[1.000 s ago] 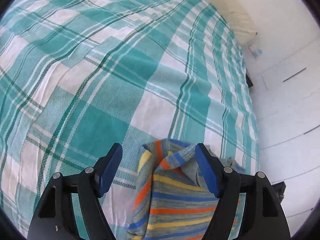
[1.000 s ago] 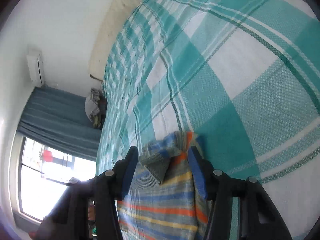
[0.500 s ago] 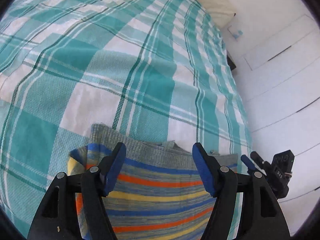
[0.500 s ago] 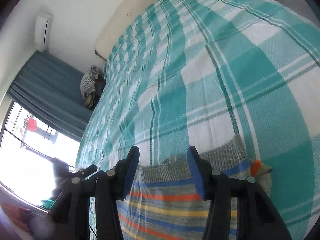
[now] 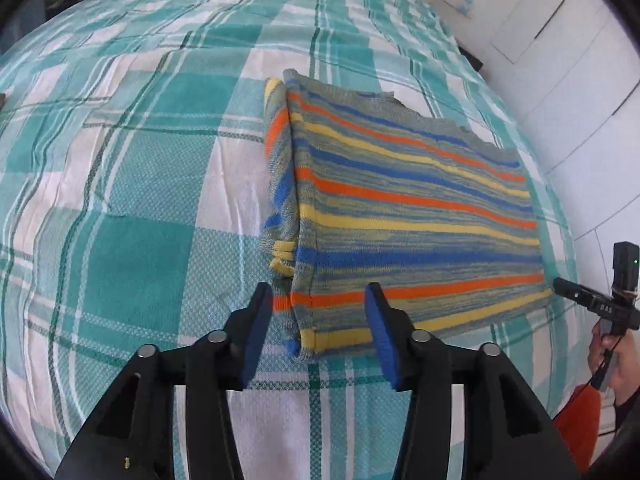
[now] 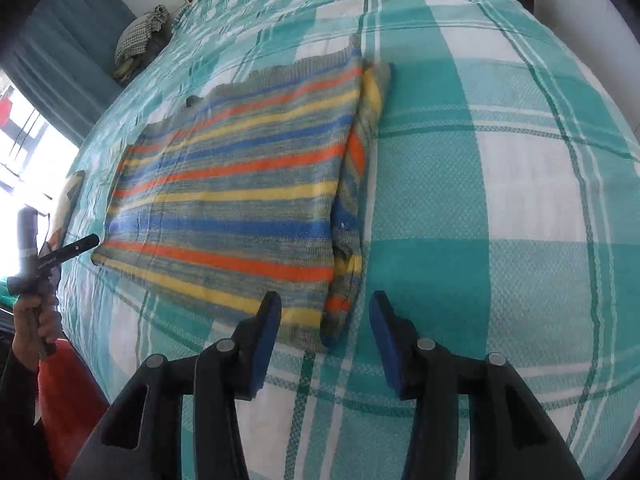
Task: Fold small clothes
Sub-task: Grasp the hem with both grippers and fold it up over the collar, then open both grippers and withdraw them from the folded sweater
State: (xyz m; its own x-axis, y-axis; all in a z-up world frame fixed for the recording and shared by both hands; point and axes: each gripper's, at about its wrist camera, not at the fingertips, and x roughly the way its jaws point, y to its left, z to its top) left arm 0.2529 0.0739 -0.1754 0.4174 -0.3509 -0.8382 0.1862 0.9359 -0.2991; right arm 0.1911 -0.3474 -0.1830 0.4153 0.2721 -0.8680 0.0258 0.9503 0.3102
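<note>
A small striped knit garment [image 5: 412, 208], in grey, blue, orange and yellow, lies folded flat on the bed; it also shows in the right wrist view [image 6: 240, 184]. A folded-in sleeve sticks out along its outer side in both views. My left gripper [image 5: 318, 334] is open and empty, hovering just off the garment's near left corner. My right gripper [image 6: 324, 338] is open and empty, just off the near right corner. Each gripper also shows at the edge of the other's view, held in a hand.
The bed is covered by a teal and white plaid sheet [image 5: 140, 200]. A white wardrobe wall [image 5: 580, 60] runs along one side. A blue curtain [image 6: 68, 52] and a bright window are on the other side. A bundle of cloth [image 6: 138, 36] lies at the bed's far corner.
Both grippers have pulled back from the garment's far edge to its near corners. The garment, earlier between the jaws, now lies flat and released on the bed.
</note>
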